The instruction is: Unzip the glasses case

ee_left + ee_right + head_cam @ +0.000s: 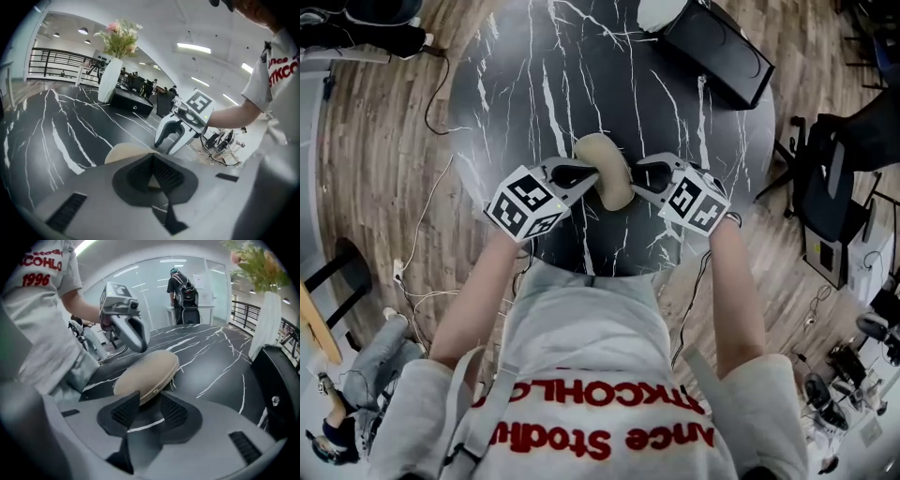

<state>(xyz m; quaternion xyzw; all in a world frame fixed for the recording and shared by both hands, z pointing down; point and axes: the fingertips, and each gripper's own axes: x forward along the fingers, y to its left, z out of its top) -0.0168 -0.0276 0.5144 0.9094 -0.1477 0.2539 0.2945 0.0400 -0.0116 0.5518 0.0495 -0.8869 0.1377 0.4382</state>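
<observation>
A beige oval glasses case (606, 169) lies on the black marble table (534, 84), close to its near edge. My left gripper (586, 175) comes at the case from the left and my right gripper (639, 176) from the right. In the left gripper view the case (124, 152) runs under the jaws, and the left gripper (152, 161) is shut on its edge, with a sliver of beige between the pads. In the right gripper view the case (147, 373), its zipper seam facing me, pokes its near end between the jaws. The right gripper (149, 404) stands open, pads apart.
At the table's far right a black box (717, 52) stands next to a white vase of flowers (111, 79). A black chair (834, 187) is right of the table. Cables (417, 244) trail on the wooden floor. A person (180, 291) stands far behind.
</observation>
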